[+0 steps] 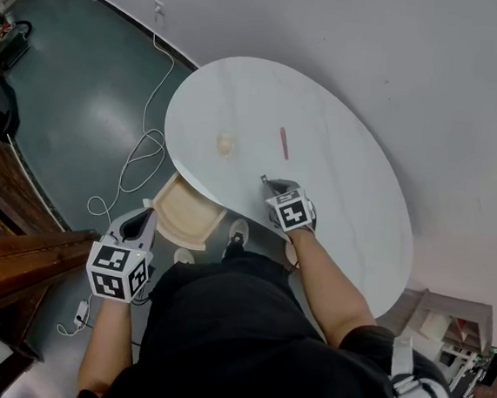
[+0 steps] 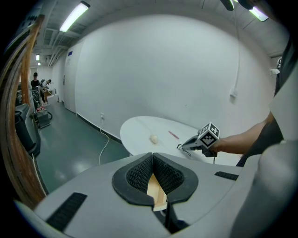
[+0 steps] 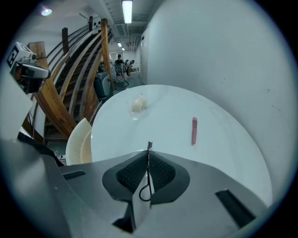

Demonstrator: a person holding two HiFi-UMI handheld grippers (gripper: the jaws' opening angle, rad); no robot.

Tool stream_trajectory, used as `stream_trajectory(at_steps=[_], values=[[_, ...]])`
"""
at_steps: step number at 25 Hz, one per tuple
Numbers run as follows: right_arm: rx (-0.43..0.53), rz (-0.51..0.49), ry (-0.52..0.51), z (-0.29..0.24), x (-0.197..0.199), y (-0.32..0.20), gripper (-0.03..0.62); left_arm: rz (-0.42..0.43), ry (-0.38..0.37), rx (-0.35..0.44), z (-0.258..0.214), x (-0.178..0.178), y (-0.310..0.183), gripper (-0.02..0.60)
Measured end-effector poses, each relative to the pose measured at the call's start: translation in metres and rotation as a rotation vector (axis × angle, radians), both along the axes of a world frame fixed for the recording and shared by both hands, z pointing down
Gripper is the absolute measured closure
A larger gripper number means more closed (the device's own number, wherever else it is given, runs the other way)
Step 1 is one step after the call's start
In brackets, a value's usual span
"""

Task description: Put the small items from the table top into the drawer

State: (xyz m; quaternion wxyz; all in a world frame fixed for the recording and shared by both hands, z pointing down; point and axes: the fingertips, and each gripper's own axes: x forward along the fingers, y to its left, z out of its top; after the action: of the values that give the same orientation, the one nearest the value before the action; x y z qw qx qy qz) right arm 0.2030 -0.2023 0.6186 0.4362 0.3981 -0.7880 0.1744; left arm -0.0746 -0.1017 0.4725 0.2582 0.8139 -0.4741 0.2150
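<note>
The right gripper is closed narrow on a thin black wire clip, which stands upright between the pads, just over the near edge of the counter. The open drawer lies to that gripper's left and lower, below the counter's rim, so the clip should travel left and down. The left gripper is nearer the drawer and seems pinched on its pale edge, though that view is tight. A pink stick and a pale lump lie farther out on the counter.
</note>
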Motion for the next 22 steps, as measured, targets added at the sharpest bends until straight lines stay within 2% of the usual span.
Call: stream_trajectory(at_steps=[14,22], values=[[0.117,0.034,-0.034,-0.036,-0.007,0.018,0.580,0.070,-0.008,0.018,-0.004,-0.009,0.008,0.565],[0.150,-0.028,-0.093,-0.063,-0.036,0.023,0.580,0.060,-0.002,0.029,-0.005,-0.010,0.007,0.565]])
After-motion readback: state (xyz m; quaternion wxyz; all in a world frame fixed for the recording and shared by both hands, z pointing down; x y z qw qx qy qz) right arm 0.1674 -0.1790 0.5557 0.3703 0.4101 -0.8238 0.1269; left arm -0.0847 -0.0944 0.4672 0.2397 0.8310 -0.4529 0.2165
